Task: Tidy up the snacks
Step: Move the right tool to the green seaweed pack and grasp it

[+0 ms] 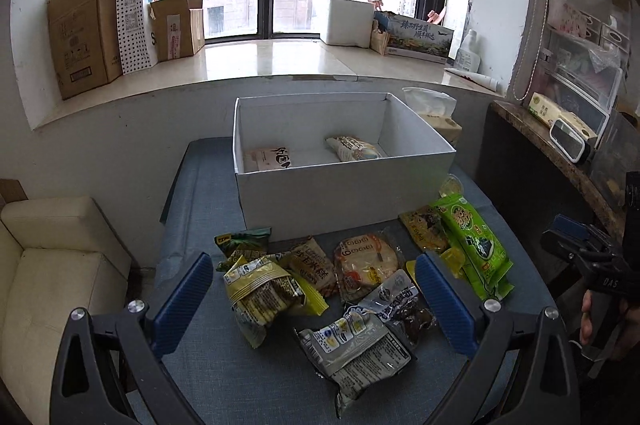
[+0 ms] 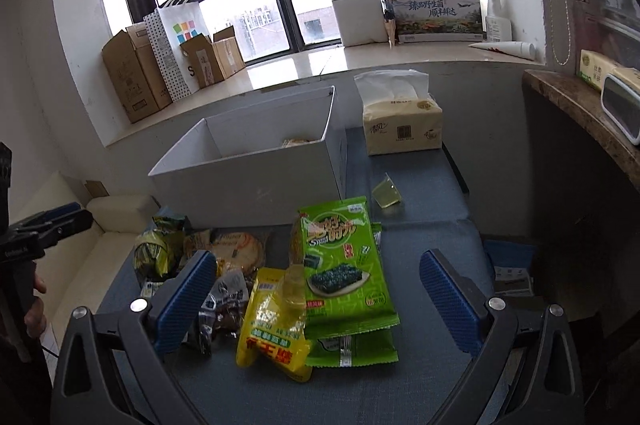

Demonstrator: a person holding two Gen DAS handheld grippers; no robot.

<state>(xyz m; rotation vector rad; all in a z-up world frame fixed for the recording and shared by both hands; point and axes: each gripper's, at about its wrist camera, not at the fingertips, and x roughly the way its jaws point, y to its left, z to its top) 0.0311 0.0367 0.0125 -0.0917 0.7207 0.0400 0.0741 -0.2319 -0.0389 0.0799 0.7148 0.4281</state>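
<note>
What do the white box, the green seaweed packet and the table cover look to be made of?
White box: likely matte cardboard, with thin straight walls and creased corners. Green seaweed packet: glossy plastic film, with glare and crimped end seals. Table cover: blue-grey woven fabric, showing a fine weave and a soft fold at its edge.

Lived-in home room, likely a living area. Cream sofa (image 1: pixel 60 265) beside a low blue-covered table (image 1: pixel 208 365); deep window sill (image 1: pixel 280 61) stacked with cardboard boxes (image 1: pixel 84 33). Tissue pack (image 2: pixel 402 125) and household clutter on a side shelf (image 1: pixel 560 161).
</note>
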